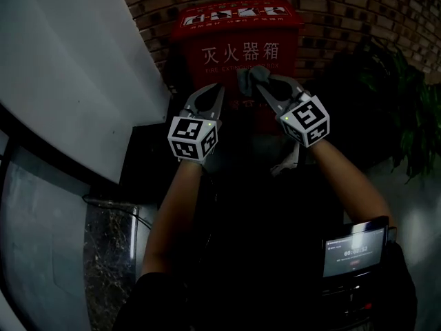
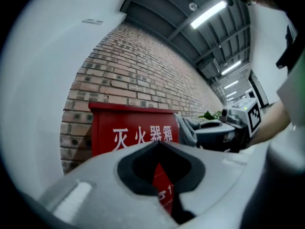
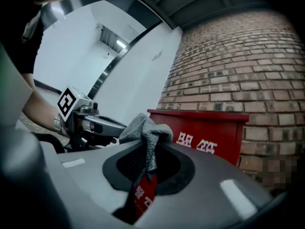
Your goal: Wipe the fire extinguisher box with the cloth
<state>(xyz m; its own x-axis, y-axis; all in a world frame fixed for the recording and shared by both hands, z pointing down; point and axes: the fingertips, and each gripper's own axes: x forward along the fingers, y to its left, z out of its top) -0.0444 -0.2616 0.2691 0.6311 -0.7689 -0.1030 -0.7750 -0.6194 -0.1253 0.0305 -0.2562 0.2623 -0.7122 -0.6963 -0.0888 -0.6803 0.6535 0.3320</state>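
Observation:
The red fire extinguisher box (image 1: 238, 50) stands against the brick wall, white characters on its front. My right gripper (image 1: 265, 81) is shut on a grey cloth (image 1: 251, 76), which bunches out past the jaw tips close to the box front. In the right gripper view the cloth (image 3: 145, 128) is pinched between the jaws, with the box (image 3: 209, 132) behind it. My left gripper (image 1: 215, 92) hovers just left of the cloth, jaws shut and empty. The left gripper view shows the box (image 2: 128, 130) ahead and the cloth (image 2: 185, 130) to the right.
A brick wall (image 1: 344, 12) rises behind the box. A slanted white wall (image 1: 62, 81) closes in on the left, above a marble ledge (image 1: 107, 254). A dark plant (image 1: 406, 109) stands at the right. A small screen device (image 1: 355, 250) sits at bottom right.

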